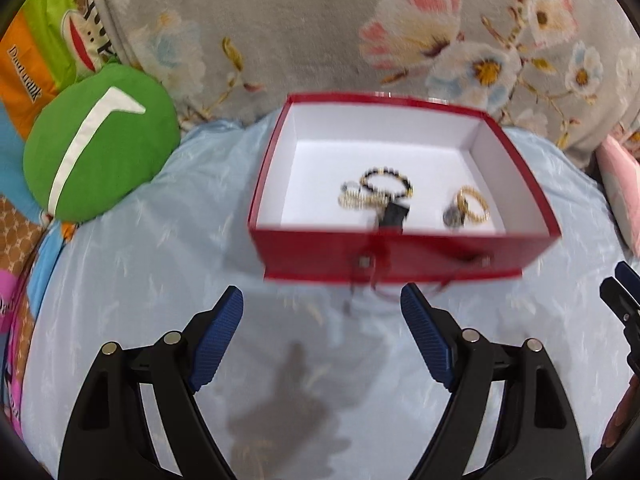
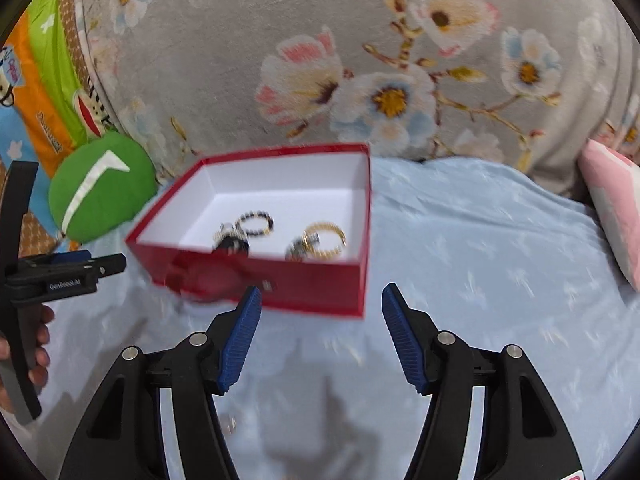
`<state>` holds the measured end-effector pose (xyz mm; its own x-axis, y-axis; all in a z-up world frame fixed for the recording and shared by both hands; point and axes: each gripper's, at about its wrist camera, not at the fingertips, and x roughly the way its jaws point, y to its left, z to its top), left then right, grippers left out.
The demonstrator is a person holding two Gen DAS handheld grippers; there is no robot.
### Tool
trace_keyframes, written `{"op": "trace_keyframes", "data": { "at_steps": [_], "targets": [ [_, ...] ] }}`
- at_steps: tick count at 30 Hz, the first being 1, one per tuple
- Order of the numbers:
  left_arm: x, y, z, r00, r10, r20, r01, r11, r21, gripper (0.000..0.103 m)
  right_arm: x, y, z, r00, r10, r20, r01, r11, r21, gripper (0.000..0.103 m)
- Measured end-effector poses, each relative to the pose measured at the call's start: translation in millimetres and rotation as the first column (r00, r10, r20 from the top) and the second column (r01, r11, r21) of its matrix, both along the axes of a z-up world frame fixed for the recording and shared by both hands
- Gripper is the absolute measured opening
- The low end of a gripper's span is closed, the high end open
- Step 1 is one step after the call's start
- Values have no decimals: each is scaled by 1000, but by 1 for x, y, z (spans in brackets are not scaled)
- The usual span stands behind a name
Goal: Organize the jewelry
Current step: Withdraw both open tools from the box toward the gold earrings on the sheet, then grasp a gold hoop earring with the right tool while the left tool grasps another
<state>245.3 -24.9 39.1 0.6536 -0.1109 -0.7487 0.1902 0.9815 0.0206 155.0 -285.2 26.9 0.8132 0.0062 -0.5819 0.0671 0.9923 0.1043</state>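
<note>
A red box (image 1: pixel 400 252) with a white inside stands on the light blue bedspread; it also shows in the right wrist view (image 2: pixel 312 284). Inside lie a black bead bracelet (image 1: pixel 386 185), a pale bead piece (image 1: pixel 352 198), a gold bangle (image 1: pixel 474 204) and a dark round item (image 1: pixel 454 216). The right wrist view shows the bracelet (image 2: pixel 255 222) and bangle (image 2: pixel 324 238) too. My left gripper (image 1: pixel 322 312) is open and empty just in front of the box. My right gripper (image 2: pixel 322 312) is open and empty by the box's near right corner.
A green round cushion (image 1: pixel 100 140) lies left of the box. A grey floral blanket (image 1: pixel 320 32) rises behind it. A pink pillow (image 2: pixel 612 208) sits at the right. Colourful printed fabric (image 1: pixel 36 60) is at the far left.
</note>
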Motion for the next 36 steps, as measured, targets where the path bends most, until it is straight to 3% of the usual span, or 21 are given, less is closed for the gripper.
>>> {"op": "trace_keyframes", "data": {
  "at_steps": [8, 17, 26, 36],
  "targets": [
    [-65, 14, -29, 998, 2, -61, -3, 1000, -13, 79, -77, -3, -37, 995, -57, -86, 59, 998, 13, 62],
    [-114, 8, -55, 992, -30, -124, 26, 999, -37, 79, -120, 3, -72, 983, -76, -165, 77, 997, 3, 62],
    [-132, -9, -69, 986, -55, -155, 51, 998, -32, 79, -126, -2, -101, 970, -96, -223, 108, 993, 43, 59],
    [-127, 22, -68, 986, 33, -165, -43, 998, -56, 79, -122, 0, -109, 968, -91, -234, 106, 993, 53, 55]
  ]
}}
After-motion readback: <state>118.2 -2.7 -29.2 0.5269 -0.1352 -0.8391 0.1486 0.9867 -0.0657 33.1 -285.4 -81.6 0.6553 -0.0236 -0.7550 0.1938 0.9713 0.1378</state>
